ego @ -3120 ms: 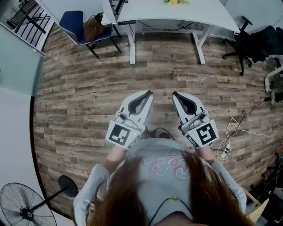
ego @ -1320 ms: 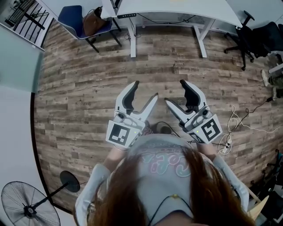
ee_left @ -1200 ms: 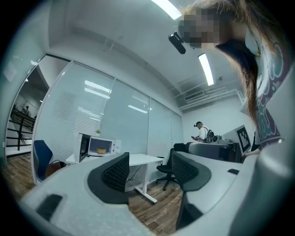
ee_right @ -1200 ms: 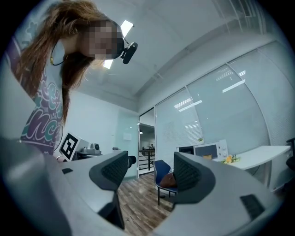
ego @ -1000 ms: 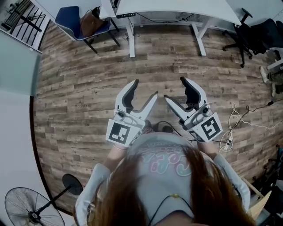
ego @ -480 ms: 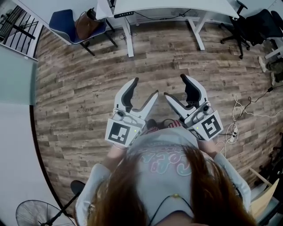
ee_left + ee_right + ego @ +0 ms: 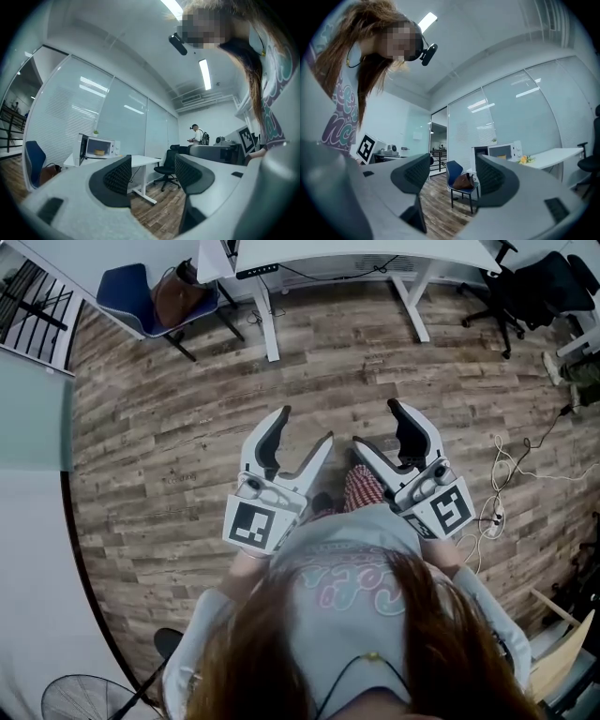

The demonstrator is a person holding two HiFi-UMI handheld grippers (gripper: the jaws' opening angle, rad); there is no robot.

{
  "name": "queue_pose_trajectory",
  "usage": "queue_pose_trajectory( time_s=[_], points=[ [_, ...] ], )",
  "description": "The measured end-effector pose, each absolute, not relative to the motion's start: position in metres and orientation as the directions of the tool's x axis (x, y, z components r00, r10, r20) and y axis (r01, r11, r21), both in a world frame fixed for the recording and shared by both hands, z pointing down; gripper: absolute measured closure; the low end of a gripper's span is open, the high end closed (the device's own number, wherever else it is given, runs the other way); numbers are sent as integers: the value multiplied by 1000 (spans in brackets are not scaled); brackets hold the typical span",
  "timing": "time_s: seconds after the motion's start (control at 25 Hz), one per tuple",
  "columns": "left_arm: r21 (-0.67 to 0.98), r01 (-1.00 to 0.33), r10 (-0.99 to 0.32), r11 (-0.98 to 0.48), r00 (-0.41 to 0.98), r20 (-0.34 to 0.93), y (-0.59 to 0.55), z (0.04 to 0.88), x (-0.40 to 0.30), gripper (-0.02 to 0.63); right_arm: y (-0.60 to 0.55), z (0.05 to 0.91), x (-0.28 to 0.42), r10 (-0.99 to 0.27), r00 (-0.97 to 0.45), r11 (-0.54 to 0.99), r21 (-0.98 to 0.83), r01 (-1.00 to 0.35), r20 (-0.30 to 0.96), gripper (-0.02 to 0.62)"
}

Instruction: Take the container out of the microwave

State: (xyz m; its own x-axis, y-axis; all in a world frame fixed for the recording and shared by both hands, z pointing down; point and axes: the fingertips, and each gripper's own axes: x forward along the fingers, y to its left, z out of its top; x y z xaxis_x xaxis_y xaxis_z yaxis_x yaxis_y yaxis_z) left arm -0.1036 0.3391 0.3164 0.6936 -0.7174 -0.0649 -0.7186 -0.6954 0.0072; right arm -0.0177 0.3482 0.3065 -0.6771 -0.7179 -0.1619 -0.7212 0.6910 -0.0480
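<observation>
Jaws apart, empty: left hand-held gripper (image 7: 305,425), right hand-held gripper (image 7: 376,423). On desk (image 7: 375,251), 11 o'clock, well apart: microwave (image 7: 112,147), door open, container (image 7: 99,152) inside. Left likely nearer.

The left gripper (image 7: 305,425) and right gripper (image 7: 375,423) are side by side above the wooden plank floor (image 7: 169,437). Ahead stands the white desk (image 7: 375,251). The white box microwave (image 7: 99,147) sits on its left end, with the small tan container (image 7: 99,152) inside. The blue chair (image 7: 127,292), carrying the brown bag (image 7: 173,298), stands left of the desk, and the black office chair (image 7: 539,282) stands right of it.
</observation>
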Motion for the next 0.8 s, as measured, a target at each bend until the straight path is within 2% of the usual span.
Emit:
queue_pose_trajectory(
  time_s=[0.8],
  points=[
    [-27,-772,-770,-635,635,-63,239,310,-90,350,241,298,-3,-661,-727,743,-28,-669,-184,295]
  ],
)
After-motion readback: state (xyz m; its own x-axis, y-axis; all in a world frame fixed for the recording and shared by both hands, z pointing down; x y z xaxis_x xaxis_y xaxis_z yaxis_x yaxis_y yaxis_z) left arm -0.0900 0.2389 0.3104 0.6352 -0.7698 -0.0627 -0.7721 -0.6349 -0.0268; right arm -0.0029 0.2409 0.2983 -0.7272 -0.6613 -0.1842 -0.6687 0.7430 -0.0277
